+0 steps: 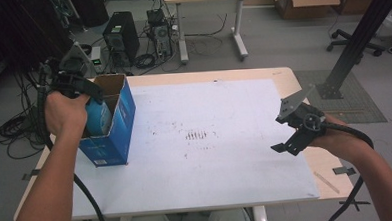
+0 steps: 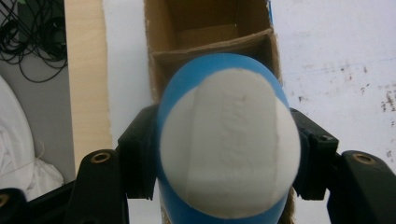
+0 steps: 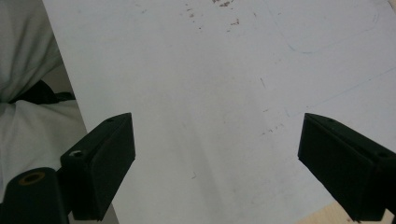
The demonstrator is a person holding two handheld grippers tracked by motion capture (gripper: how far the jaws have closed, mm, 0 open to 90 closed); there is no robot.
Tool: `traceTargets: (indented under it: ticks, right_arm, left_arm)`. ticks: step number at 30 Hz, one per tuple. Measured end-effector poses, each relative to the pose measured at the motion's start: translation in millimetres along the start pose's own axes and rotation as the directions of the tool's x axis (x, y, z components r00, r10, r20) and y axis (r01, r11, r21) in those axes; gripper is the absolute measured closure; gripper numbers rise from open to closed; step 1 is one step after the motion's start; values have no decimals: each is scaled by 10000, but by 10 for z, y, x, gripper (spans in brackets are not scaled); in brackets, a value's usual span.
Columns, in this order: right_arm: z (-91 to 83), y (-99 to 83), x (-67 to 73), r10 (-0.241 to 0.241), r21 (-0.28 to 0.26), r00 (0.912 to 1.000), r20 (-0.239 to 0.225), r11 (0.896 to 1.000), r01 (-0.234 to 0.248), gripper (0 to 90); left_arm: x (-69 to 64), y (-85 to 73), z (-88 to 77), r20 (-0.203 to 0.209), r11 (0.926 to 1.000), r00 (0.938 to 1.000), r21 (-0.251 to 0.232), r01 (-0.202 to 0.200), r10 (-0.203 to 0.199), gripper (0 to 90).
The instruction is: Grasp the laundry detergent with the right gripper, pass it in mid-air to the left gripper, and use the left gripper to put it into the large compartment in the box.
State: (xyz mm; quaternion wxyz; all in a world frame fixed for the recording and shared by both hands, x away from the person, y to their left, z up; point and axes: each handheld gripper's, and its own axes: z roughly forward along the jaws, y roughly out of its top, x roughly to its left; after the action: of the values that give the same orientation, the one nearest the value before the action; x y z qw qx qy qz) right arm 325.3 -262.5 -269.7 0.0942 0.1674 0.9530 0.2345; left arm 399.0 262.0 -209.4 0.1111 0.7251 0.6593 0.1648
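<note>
A blue open-topped cardboard box (image 1: 119, 136) stands at the left side of the white mat (image 1: 226, 159). My left gripper (image 1: 94, 101) is over the box's opening, shut on a blue and white rounded bottle (image 1: 99, 118) that is partly inside the box. In the left gripper view the bottle's white end (image 2: 229, 140) is clamped between the black jaws of the left gripper (image 2: 229, 168), with the box's cardboard divider (image 2: 210, 44) beyond it. My right gripper (image 1: 281, 135) hovers over the mat's right side. The right gripper (image 3: 215, 163) is open, with bare mat (image 3: 210, 70) between its jaws.
The mat covers most of a wooden table (image 1: 282, 74). A thin wooden stick (image 1: 326, 181) lies near the table's front right corner. Computer towers (image 1: 120, 36) and cables lie on the floor beyond. A black stand (image 1: 353, 43) rises at the right.
</note>
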Motion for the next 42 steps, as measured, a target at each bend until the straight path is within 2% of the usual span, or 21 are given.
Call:
traceTargets:
  ticks: [8,12,19,38,42]
  right_arm:
    - [17,-3,2,44,2,10000,-10,10000,-44,107]
    - [42,-25,3,120,-5,9999,-35,9999,-120,108]
    - [48,-45,4,168,13,9999,-36,9999,-168,108]
    - [67,-78,3,325,66,9994,-83,9995,-325,114]
    - [73,-89,1,373,82,9993,-98,9993,-372,114]
  left_arm:
    - [-24,-60,174,41,9998,9998,18,-183,182,378]
    - [-43,-100,310,32,9996,9998,167,-217,217,378]
    - [-58,-145,446,38,9991,9996,326,-282,281,378]
    - [-40,-194,653,218,9974,9994,673,-272,257,378]
    - [-28,-195,669,260,9977,9994,619,-259,243,378]
